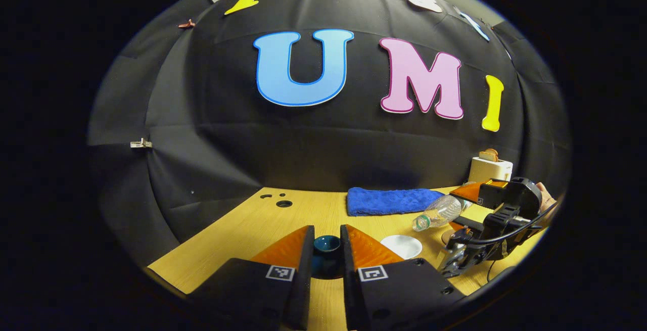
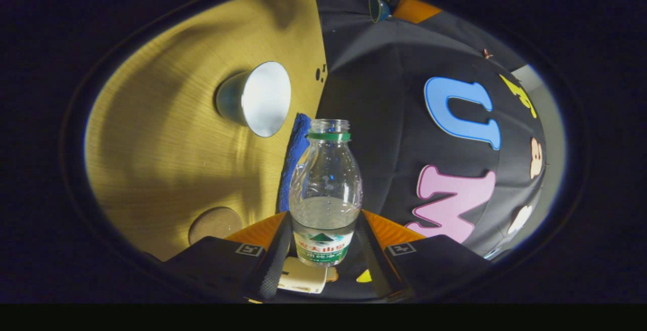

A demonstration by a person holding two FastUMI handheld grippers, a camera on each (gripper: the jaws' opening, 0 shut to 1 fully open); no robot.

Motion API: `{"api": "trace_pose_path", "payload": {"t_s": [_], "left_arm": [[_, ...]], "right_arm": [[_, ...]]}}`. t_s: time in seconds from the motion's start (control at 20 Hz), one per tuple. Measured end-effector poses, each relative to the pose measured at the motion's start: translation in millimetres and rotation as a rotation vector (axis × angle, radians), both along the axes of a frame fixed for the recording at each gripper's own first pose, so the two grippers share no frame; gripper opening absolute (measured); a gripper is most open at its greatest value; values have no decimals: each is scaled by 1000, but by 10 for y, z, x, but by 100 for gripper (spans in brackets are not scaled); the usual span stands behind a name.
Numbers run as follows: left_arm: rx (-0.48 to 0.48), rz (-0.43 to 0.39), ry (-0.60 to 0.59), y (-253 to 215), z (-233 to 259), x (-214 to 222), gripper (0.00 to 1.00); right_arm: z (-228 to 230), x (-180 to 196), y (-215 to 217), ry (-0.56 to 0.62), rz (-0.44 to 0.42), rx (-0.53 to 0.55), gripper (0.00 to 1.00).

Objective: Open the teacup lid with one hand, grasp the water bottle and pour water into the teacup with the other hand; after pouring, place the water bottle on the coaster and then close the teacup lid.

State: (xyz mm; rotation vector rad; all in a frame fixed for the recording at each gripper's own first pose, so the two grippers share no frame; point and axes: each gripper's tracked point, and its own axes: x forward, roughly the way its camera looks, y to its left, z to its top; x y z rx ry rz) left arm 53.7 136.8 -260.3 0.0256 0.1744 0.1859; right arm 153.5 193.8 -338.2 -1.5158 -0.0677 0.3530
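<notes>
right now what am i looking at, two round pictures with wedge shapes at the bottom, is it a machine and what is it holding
There is no robot here. A person holds a two-finger claw in each hand, and a fisheye camera rides on each one, so the wedges are that claw's own fingers. In the left gripper view, the left claw pinches the dark teacup lid. In the right gripper view, the right claw grips an uncapped water bottle, tipped toward the open teacup. On the wooden table there is also a round coaster and a blue towel.
</notes>
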Motion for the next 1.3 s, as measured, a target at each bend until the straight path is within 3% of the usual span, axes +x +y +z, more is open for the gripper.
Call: {"api": "trace_pose_path", "payload": {"t_s": [0.15, 0.2, 0.25, 0.3, 0.45, 0.5, 0.7, 0.75, 0.8, 1.3], "left_arm": [[-13, -1, 1, 0, -14, -1, 27], [-17, -1, -1, 3, -21, -4, 31], [-19, -2, -2, -4, -20, 1, 27], [-21, -4, -3, -8, -27, 3, 31], [-19, -6, -7, 0, -8, 9, 27], [-18, -6, -8, 6, -15, 12, 31], [-24, -12, -15, 18, -3, 16, 27], [-24, -12, -14, 25, -9, 16, 35], [-25, -13, -15, 31, -16, 16, 31], [-42, 4, -10, 103, -87, 7, 31]], "right_arm": [[-51, -51, 5, -11, 27, -46, 73], [-66, -73, 11, -17, 37, -60, 73], [-91, -89, 23, -21, 43, -72, 73], [-102, -119, 17, -25, 46, -78, 73], [-123, -64, -11, -32, 48, -88, 73], [-135, -64, -14, -34, 51, -93, 73], [-159, -58, -42, -43, 64, -122, 73], [-164, -57, -41, -48, 70, -132, 73], [-172, -59, -37, -50, 77, -142, 73], [-352, -137, -63, -131, 128, -253, 73]]}}
